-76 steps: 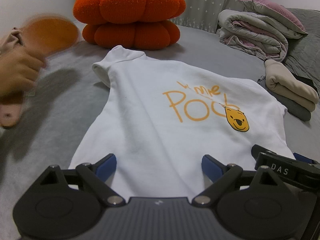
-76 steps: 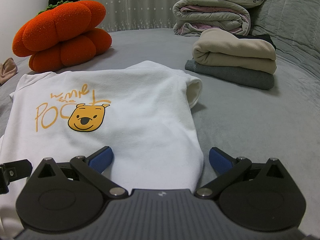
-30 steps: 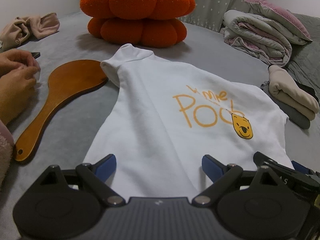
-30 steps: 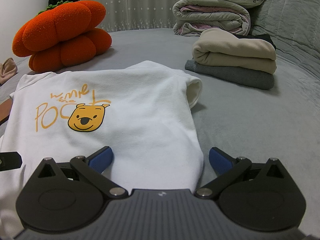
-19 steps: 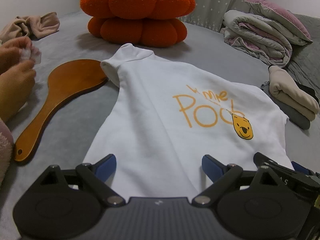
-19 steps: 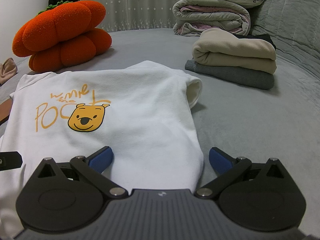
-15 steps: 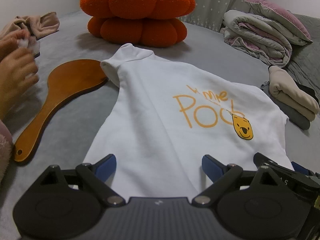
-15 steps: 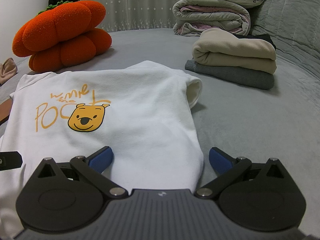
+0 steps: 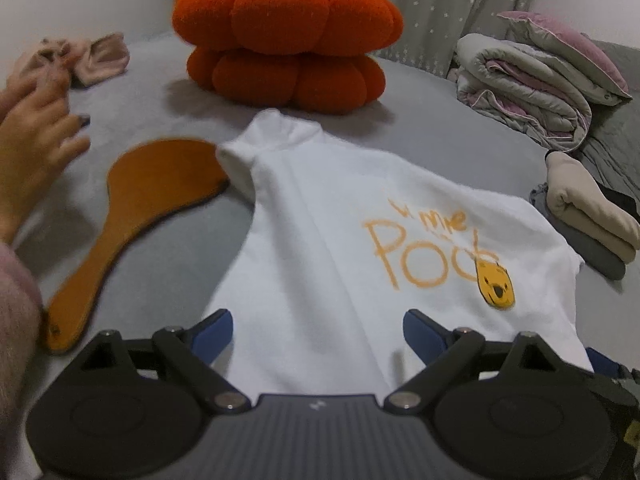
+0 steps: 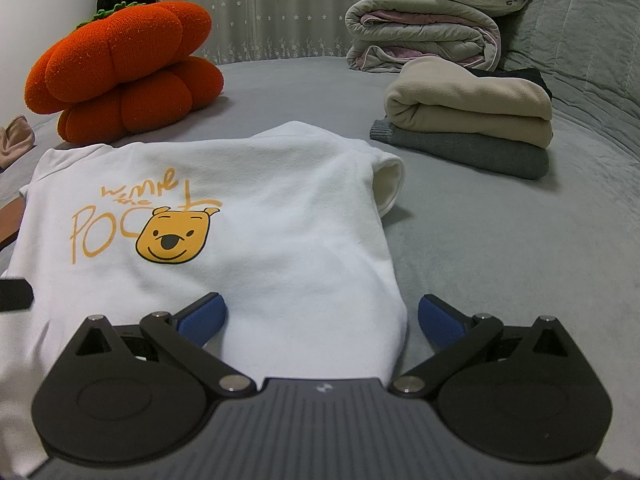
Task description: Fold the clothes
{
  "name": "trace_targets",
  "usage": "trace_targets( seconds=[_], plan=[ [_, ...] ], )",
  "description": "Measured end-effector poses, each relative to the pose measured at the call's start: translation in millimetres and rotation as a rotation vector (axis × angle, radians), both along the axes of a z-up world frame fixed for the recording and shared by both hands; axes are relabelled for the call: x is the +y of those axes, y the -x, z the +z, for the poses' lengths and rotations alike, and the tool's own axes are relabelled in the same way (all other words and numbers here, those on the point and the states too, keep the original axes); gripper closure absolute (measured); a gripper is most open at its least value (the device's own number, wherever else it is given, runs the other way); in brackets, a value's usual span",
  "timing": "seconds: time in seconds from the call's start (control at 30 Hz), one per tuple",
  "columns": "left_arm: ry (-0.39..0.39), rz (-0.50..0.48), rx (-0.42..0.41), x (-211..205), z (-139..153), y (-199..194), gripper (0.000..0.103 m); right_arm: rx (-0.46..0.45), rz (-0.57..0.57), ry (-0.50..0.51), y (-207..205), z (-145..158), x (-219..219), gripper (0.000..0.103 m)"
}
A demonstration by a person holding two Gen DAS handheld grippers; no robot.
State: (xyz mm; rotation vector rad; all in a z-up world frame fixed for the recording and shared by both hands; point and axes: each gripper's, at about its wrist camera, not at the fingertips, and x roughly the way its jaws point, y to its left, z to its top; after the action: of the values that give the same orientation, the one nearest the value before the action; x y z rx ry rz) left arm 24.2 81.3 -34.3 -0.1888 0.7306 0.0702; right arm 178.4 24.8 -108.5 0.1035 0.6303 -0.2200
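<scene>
While both grippers hover low over its near hem, a white short-sleeved sweatshirt printed with orange lettering and a yellow bear face (image 9: 348, 248) lies spread flat on the grey bed cover (image 10: 500, 240), front side up. From the left wrist view, the left gripper (image 9: 318, 330) has its blue-padded jaws spread wide, one pad near the garment's left edge and the other over its middle, with no fabric pinched between them. From the right wrist view, the right gripper (image 10: 322, 316) also stands with its jaws spread apart, straddling the sweatshirt's right-hand hem corner, one pad over the white cloth and the other over bare grey cover; neither pad presses on the fabric. Just beside the sweatshirt's left sleeve lies a flat brown wooden paddle with a rounded head and long handle (image 9: 132, 216), its head touching or nearly touching the sleeve opening. Further left a person's bare hand (image 9: 34, 144), blurred, is above the cover, with a fuzzy pink sleeve (image 9: 14, 320) at the frame edge. Behind the garment sits a large orange knitted pumpkin cushion with a green stalk (image 9: 286, 36), and near it a crumpled pale pink cloth (image 9: 94, 58). To the right, well apart from the sweatshirt, a folded beige garment rests on a folded dark grey one (image 10: 468, 120), with a rolled grey-and-pink quilt (image 10: 424, 32) behind them.
</scene>
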Motion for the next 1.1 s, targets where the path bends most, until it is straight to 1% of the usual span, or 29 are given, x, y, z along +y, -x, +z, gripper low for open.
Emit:
trace_targets(
  seconds=[0.07, 0.13, 0.2, 0.27, 0.33, 0.47, 0.57, 0.63, 0.7, 0.77, 0.8, 0.87, 0.97, 1.0, 1.07, 1.1],
  plan=[
    [-0.049, -0.002, -0.029, 4, 6, -11, 0.012, 0.0, 0.0, 0.001, 0, 0, 0, 0.0],
    [-0.079, 0.006, -0.033, 10, 7, -22, 0.012, 0.0, 0.0, -0.001, 0, 0, 0, 0.0],
    [-0.059, 0.015, -0.003, 17, 3, -32, 0.014, 0.005, 0.002, 0.003, -2, 0, 1, 0.0],
    [-0.019, 0.025, 0.029, 21, -3, -40, 0.019, 0.012, 0.008, 0.008, -4, 0, 1, 0.0],
    [-0.006, 0.028, 0.036, 20, -6, -44, 0.023, 0.018, 0.022, 0.013, -7, 0, 1, 0.0],
    [-0.015, 0.0, 0.014, 9, 0, -47, 0.025, 0.069, 0.102, 0.024, -14, 10, -6, 0.0],
    [-0.015, -0.03, -0.02, 3, 9, -48, 0.025, 0.068, 0.094, 0.03, -14, 23, -14, 0.0],
    [-0.002, -0.04, -0.039, 1, 12, -49, 0.026, 0.061, 0.085, 0.002, -15, 31, -25, 0.001],
    [0.023, -0.044, -0.046, 1, 13, -51, 0.028, 0.051, 0.073, -0.056, -17, 37, -38, 0.004],
    [0.048, -0.043, -0.037, 1, 11, -53, 0.033, 0.031, 0.052, -0.118, -18, 42, -52, 0.012],
    [0.052, -0.045, -0.033, 1, 10, -54, 0.033, 0.02, 0.04, -0.14, -18, 44, -58, 0.013],
    [0.052, -0.053, -0.026, -2, 8, -56, 0.035, -0.003, 0.021, -0.164, -16, 49, -68, 0.019],
    [0.033, -0.059, -0.022, -7, 8, -57, 0.035, -0.033, 0.0, -0.186, -16, 56, -81, 0.024],
    [0.028, -0.06, -0.022, -8, 8, -57, 0.035, -0.038, -0.008, -0.201, -16, 58, -87, 0.025],
    [0.028, -0.062, -0.017, -10, 6, -58, 0.035, -0.043, -0.03, -0.245, -19, 60, -100, 0.032],
    [0.032, -0.062, -0.014, -11, 5, -58, 0.036, -0.046, -0.041, -0.268, -20, 60, -107, 0.033]
  ],
)
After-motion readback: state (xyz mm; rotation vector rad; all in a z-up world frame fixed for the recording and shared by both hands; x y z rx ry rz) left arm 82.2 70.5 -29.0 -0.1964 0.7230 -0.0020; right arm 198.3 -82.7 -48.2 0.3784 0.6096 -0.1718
